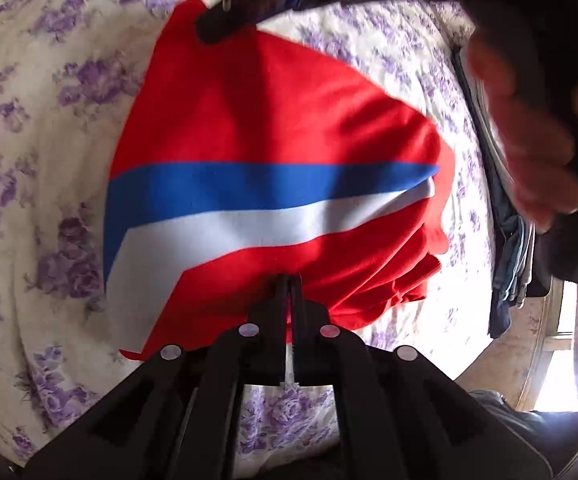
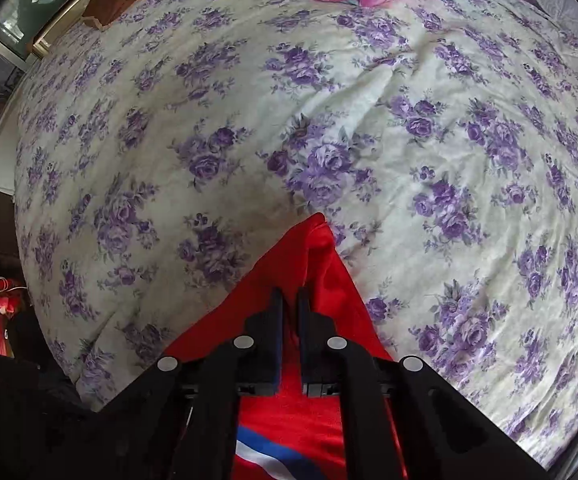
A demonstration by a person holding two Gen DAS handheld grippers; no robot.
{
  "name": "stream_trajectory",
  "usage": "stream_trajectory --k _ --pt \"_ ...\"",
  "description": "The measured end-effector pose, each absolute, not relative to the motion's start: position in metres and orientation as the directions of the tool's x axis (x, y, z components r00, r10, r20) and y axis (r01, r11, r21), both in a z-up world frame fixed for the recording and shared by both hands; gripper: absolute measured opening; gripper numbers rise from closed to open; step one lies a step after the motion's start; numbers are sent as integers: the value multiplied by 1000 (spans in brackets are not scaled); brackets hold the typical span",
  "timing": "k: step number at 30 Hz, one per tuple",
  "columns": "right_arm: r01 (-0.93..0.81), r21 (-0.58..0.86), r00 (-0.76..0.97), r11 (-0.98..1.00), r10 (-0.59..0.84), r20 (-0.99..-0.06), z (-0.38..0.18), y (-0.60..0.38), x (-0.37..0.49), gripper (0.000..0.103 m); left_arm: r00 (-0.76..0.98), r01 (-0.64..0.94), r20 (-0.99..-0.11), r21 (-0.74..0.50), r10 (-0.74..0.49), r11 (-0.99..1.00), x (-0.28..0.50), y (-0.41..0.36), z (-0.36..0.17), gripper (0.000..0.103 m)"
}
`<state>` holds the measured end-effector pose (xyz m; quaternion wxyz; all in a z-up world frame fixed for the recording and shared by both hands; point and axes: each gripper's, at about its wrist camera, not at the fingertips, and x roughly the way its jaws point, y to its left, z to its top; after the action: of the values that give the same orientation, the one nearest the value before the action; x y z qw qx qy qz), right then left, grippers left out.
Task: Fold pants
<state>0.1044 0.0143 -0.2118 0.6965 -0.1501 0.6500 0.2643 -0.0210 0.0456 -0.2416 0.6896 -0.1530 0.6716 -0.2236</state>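
Plainly, the main risk is slippage: the left gripper (image 1: 288, 280) pinches only a thin edge of the red pants (image 1: 265, 120), so a tug could free it and spoil the fold. The right gripper (image 2: 289, 300) sits clenched on a far corner, and uneven pulling would skew the cloth. Held between them above the flowered bedsheet (image 2: 329, 100), the pants are bright red with a blue and white stripe, softly creased.

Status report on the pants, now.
Left gripper shut on red pants. Right gripper pinching them too. Pants stretched above floral bedsheet. Nothing obstructing.
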Motion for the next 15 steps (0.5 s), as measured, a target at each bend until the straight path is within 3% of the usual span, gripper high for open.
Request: stream_trajectory --k 4,9,12,15 --pt "-518 130 -6 846 148 -989 -228 11 108 6 -20 65 -813 -583 -583 810 -23 55 -253 1" --pt "-589 50 40 806 91 -995 -242 22 97 18 -37 79 -820 -572 -571 816 -19 57 -252 1" --pt "-595 56 78 802 127 -989 -203 10 91 34 -4 115 -852 -520 -523 846 -20 57 -227 1" --pt "-534 86 205 841 228 -952 -142 -34 77 66 109 120 -847 -508 -520 853 -18 79 -187 8"
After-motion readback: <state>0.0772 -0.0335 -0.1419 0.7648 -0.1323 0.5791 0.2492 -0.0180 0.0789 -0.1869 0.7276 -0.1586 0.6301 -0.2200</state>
